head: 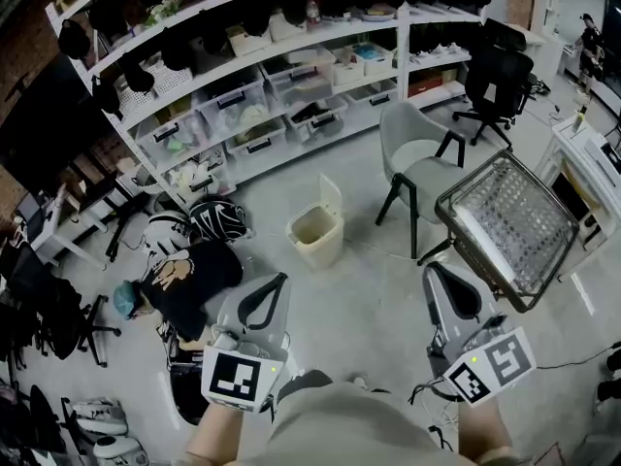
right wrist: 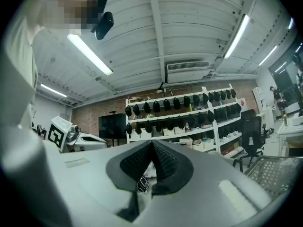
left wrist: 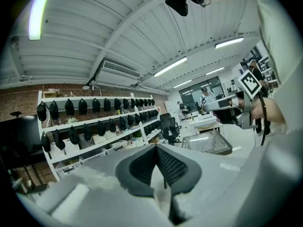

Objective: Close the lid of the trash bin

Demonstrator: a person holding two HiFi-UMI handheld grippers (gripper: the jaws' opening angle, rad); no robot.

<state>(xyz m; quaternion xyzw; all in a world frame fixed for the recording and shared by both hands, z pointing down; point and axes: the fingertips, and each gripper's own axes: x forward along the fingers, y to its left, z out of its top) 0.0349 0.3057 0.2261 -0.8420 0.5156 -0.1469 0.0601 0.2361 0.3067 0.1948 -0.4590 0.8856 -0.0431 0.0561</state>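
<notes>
A cream trash bin (head: 316, 235) stands on the grey floor ahead of me, its lid (head: 331, 194) raised upright at the back. Both grippers are held near my body, well short of the bin. My left gripper (head: 264, 299) is shut with nothing between its pads (left wrist: 156, 163). On the other side, my right gripper (head: 456, 294) is also shut and empty, pads (right wrist: 152, 161) pressed together. Neither gripper view shows the bin; both point up toward the shelves and ceiling.
A long white shelf unit (head: 291, 76) with bins and dark helmets lines the back. A grey armchair (head: 415, 168) and a wire-mesh tray table (head: 509, 226) stand to the right of the bin. A black bag and helmets (head: 189, 270) lie on the floor at left.
</notes>
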